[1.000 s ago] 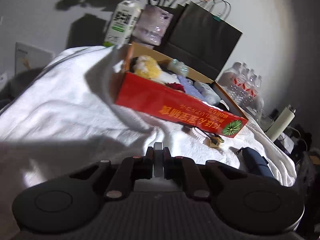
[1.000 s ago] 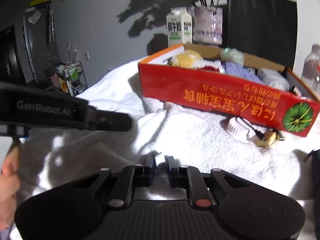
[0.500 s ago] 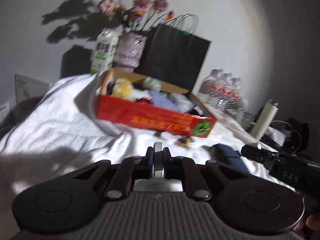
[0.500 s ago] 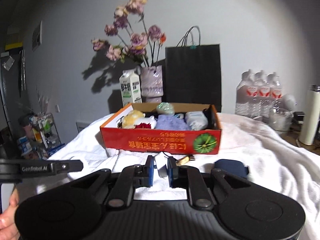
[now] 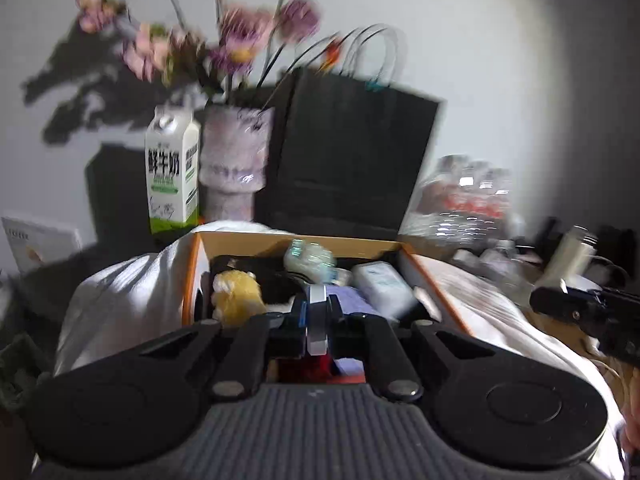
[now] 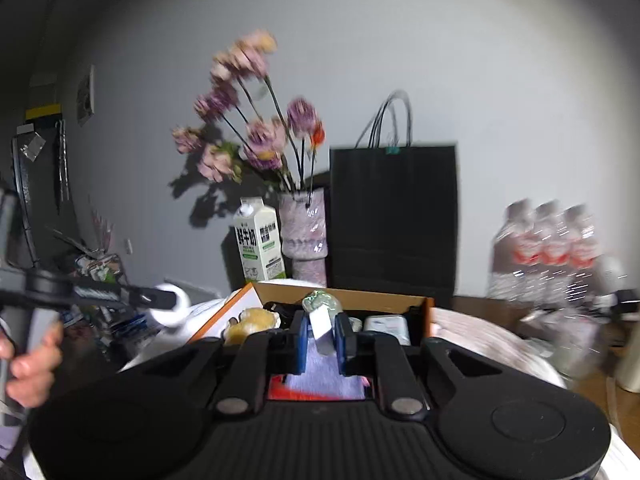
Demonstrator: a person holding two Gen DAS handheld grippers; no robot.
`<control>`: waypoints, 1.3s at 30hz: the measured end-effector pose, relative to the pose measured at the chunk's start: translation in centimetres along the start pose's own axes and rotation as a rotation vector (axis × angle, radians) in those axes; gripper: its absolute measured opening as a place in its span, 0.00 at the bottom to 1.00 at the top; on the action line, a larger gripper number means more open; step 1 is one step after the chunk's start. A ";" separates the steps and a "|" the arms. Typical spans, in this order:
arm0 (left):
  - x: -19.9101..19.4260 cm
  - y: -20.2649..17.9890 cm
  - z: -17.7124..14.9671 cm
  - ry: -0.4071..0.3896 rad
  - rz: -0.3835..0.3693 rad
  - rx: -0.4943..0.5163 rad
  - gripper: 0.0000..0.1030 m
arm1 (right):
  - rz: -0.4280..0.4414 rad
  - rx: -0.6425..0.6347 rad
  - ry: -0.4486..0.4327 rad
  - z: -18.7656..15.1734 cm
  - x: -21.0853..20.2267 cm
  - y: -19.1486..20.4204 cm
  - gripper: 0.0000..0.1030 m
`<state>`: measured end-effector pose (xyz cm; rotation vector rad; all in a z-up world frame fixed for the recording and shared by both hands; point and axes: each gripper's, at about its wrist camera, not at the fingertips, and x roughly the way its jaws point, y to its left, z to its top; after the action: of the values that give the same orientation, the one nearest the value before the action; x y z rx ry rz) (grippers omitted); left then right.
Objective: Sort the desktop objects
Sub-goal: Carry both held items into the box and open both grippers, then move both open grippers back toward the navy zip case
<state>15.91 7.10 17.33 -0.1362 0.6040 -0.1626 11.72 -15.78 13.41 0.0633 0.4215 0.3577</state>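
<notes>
Two grippers are hovering at the near edge of an open cardboard box [image 5: 424, 276], one in each wrist view. Near the lower middle of the left view, the left gripper [image 5: 317, 320] is holding a flat silver-white object [image 5: 317, 312] upright, with its fingers pressed against both sides; the blur is hiding what the object is. In the right view, the right gripper [image 6: 323, 338] is sitting just below frame centre with a narrow gap between its blue pads [image 6: 303, 336], and a small white piece [image 6: 322, 326] is showing tilted in that gap; whether the pads are touching it cannot be told.

Inside the box, a yellow plush [image 5: 236, 300] is lying at the left, a pale green bundle [image 5: 308, 262] at the back middle, a white pack [image 5: 380, 284] toward the right, and a lilac cloth [image 6: 324, 372] is showing low between the right gripper's fingers. A white towel [image 5: 120, 296] is spreading under and left of the box.

Behind the box, in the middle of both views, a milk carton [image 5: 172, 172] is standing just left of a vase [image 5: 236, 164] of pink and purple flowers [image 6: 256, 128], with a black bag [image 6: 394, 216] to the right of the vase. Bottled water [image 6: 548, 248] is blurring at the right of the frame. At the left edge of the right view, a hand [image 6: 28, 364] is gripping the other tool's handle.
</notes>
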 end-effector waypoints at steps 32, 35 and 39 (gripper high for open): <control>7.7 2.1 1.9 0.164 0.387 -0.035 0.89 | -0.248 -0.066 0.346 2.8 18.0 -3.6 0.82; 3.1 0.8 -0.5 0.134 0.332 0.015 0.90 | -0.197 -0.091 0.324 1.5 13.5 -2.5 0.89; -3.6 -0.7 -4.5 0.142 0.243 0.036 0.92 | -0.151 -0.088 0.259 -1.0 6.5 -1.5 0.91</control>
<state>10.32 6.76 15.83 -0.0156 0.7529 0.0527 17.28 -14.95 9.74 -0.1018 0.6616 0.2357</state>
